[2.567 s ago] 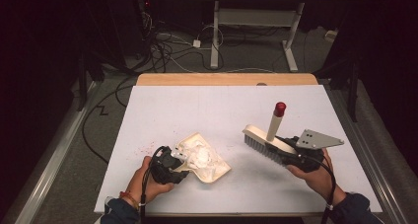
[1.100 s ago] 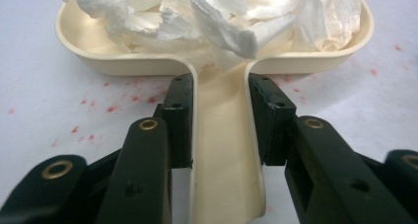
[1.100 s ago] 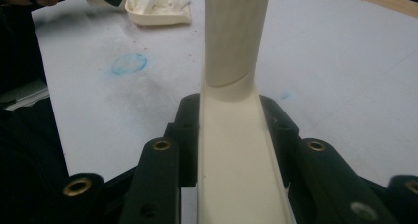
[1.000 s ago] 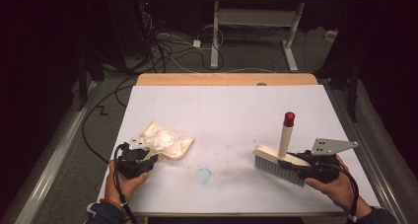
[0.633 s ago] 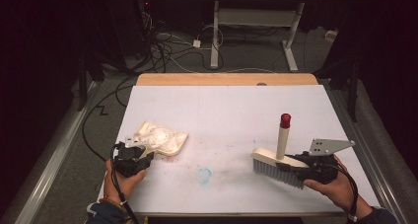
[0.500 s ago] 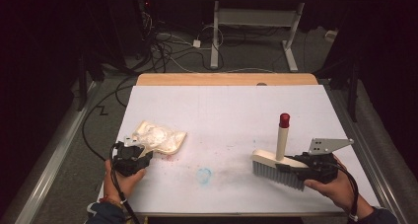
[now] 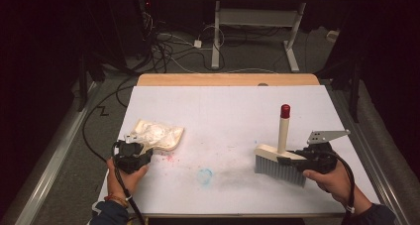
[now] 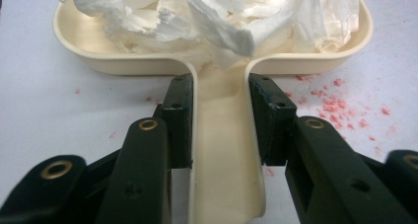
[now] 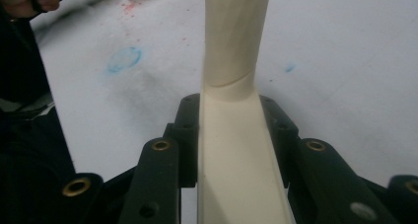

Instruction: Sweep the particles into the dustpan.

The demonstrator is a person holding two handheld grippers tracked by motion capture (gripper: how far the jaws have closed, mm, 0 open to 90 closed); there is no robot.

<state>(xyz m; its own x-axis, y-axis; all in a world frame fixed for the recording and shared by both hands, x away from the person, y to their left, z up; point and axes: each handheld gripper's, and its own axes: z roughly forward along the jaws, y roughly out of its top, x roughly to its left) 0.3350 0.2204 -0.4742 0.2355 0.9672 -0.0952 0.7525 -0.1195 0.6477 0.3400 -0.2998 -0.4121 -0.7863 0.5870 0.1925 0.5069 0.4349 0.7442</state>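
Compared with a few seconds ago, the cream dustpan (image 7: pixel 157 135), full of crumpled white paper (image 8: pixel 231 14), has been carried from the middle of the white table (image 7: pixel 228 106) to its left part, and the left gripper (image 7: pixel 132 153) is clamped on its handle. The right gripper (image 7: pixel 309 159) grips the hand brush (image 7: pixel 280 155), whose bristles now rest on the table at the right. In my judgement the paper is collected, but red crumbs (image 8: pixel 340 105) and a blue smudge (image 7: pixel 204 175) remain to sweep.
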